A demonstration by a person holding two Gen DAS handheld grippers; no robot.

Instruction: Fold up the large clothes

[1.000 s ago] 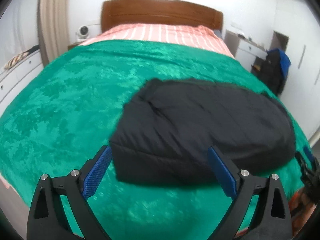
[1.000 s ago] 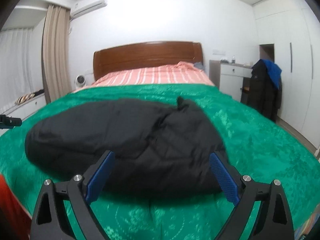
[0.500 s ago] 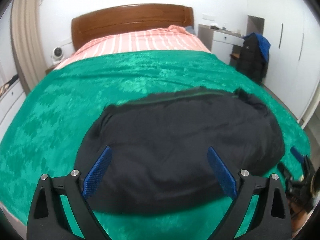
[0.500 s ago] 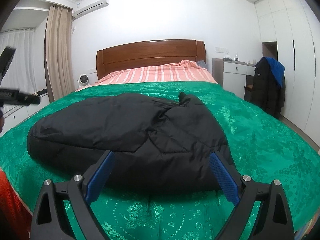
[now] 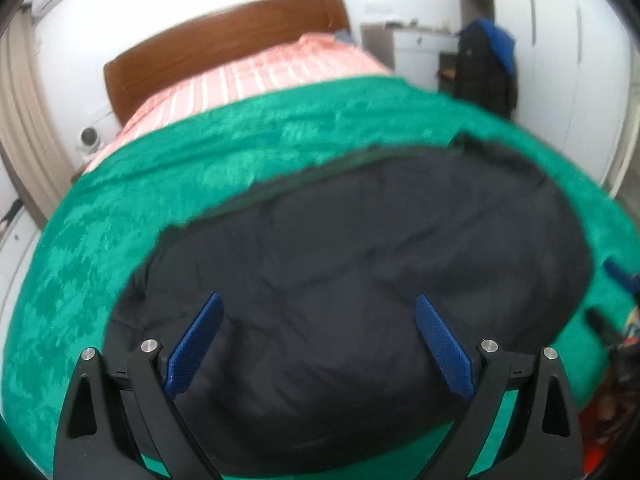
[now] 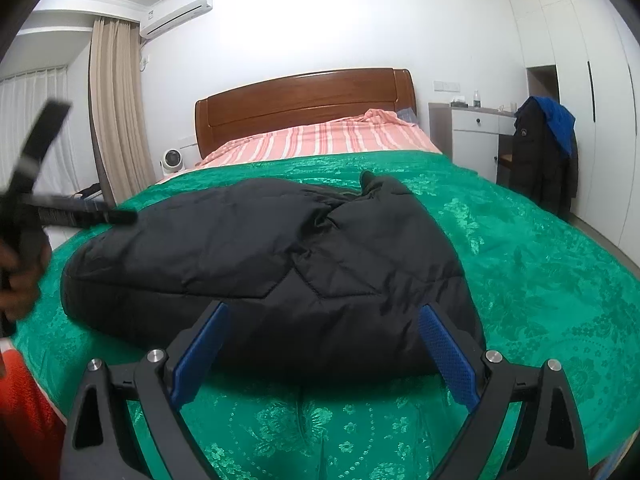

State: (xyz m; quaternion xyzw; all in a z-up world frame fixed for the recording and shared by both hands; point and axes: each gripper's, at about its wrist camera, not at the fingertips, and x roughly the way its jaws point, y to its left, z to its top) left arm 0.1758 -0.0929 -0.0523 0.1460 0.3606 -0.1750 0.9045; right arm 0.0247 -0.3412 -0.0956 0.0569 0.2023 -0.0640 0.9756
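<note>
A black padded jacket (image 5: 360, 280) lies folded into a thick bundle on the green bedspread (image 5: 100, 248). My left gripper (image 5: 318, 344) is open and empty, held above the jacket's near edge. In the right wrist view the jacket (image 6: 280, 248) lies in the middle of the green bedspread (image 6: 540, 280). My right gripper (image 6: 322, 352) is open and empty, low at the jacket's near side, not touching it. The left gripper (image 6: 60, 208) shows blurred at the left edge of the right wrist view.
A wooden headboard (image 6: 304, 100) and striped pink sheet (image 6: 320, 140) are at the far end. A white dresser (image 6: 476, 136) and a chair with dark and blue coats (image 6: 544, 152) stand right. A curtain (image 6: 116, 112) and small fan (image 6: 172, 160) are left.
The left gripper has swung right and come over the jacket, its view now blurred. The right gripper has drawn back and risen slightly. The jacket has not moved.
</note>
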